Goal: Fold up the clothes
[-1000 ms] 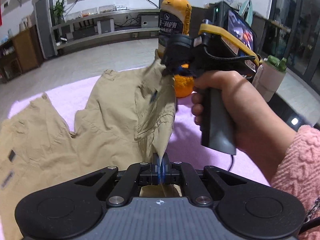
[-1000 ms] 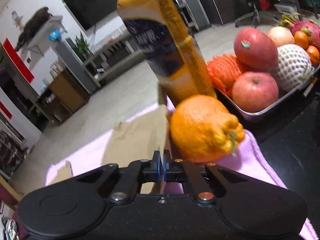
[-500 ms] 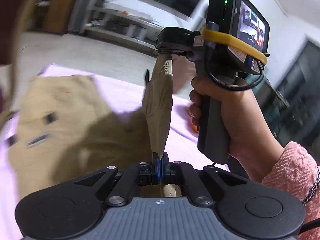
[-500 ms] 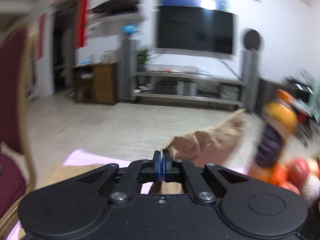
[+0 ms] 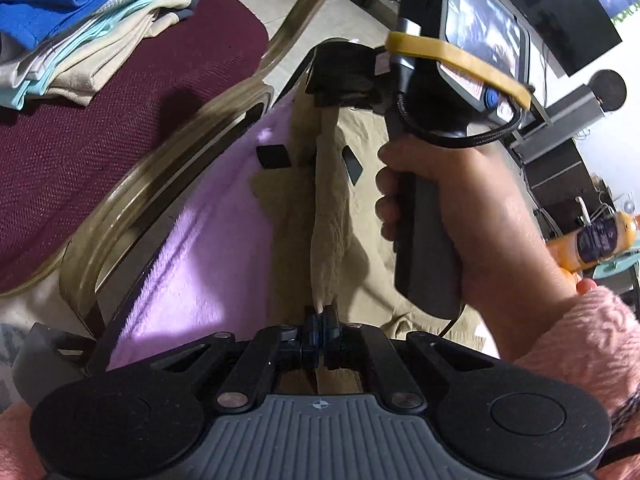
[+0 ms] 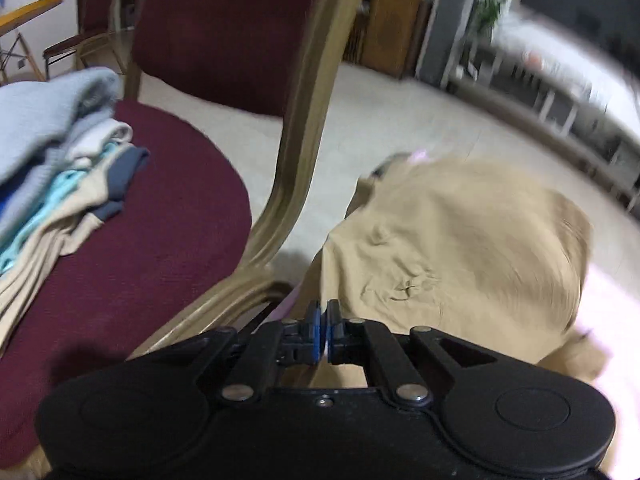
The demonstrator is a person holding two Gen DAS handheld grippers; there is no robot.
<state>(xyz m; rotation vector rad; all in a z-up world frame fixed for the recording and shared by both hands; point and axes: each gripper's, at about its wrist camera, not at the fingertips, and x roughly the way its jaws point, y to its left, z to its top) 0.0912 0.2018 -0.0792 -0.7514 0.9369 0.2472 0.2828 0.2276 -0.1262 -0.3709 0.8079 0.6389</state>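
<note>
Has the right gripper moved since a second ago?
Yes. The right gripper, shut on the khaki trousers, has swung left, away from the orange bottle toward the maroon chair.

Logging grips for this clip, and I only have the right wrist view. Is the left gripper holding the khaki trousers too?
Observer: Yes. The left gripper is shut on an edge of the khaki trousers, and a strip of cloth runs from it up to the right gripper.
Reviewer: What lies under the trousers?
Observer: A purple fleece blanket, next to the chair's frame.
Reviewer: Anything else on that side?
Observer: An orange drink bottle at the right edge of the left wrist view, beyond the person's right hand.
</note>
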